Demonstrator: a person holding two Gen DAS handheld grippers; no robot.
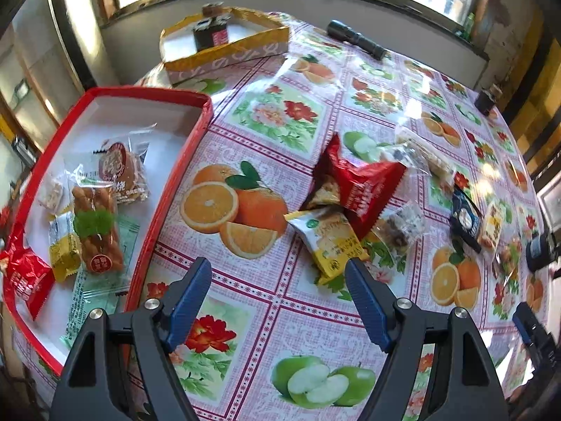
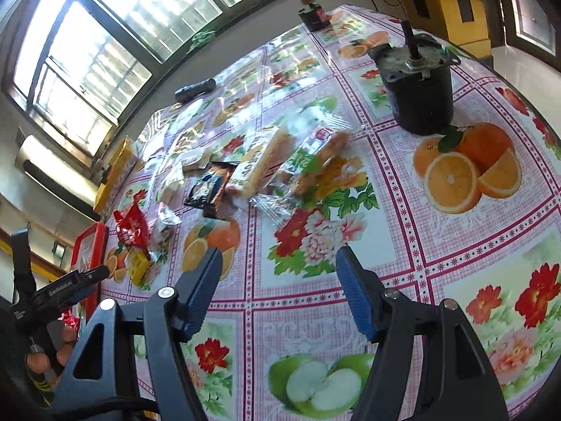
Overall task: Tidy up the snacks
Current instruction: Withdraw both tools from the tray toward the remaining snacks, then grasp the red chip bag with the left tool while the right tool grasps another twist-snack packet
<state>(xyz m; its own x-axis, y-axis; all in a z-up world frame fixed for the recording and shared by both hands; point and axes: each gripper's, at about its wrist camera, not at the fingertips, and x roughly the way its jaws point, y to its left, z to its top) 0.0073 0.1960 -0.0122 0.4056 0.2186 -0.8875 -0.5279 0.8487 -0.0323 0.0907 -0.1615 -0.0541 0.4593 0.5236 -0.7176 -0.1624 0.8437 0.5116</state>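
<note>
My left gripper is open and empty above the fruit-print tablecloth. Just ahead of its right finger lie a yellow snack packet and a red snack bag. A red tray at the left holds several wrapped snacks, among them a fried twist. My right gripper is open and empty above the cloth. Ahead of it lies a pile of snacks: a clear bag of fried twists, a long yellow packet and a black packet. The red bag lies further left.
A yellow box with a dark jar stands at the back. A black flashlight lies near the window wall. A dark motor stands at the right. The left gripper shows at the right wrist view's left edge.
</note>
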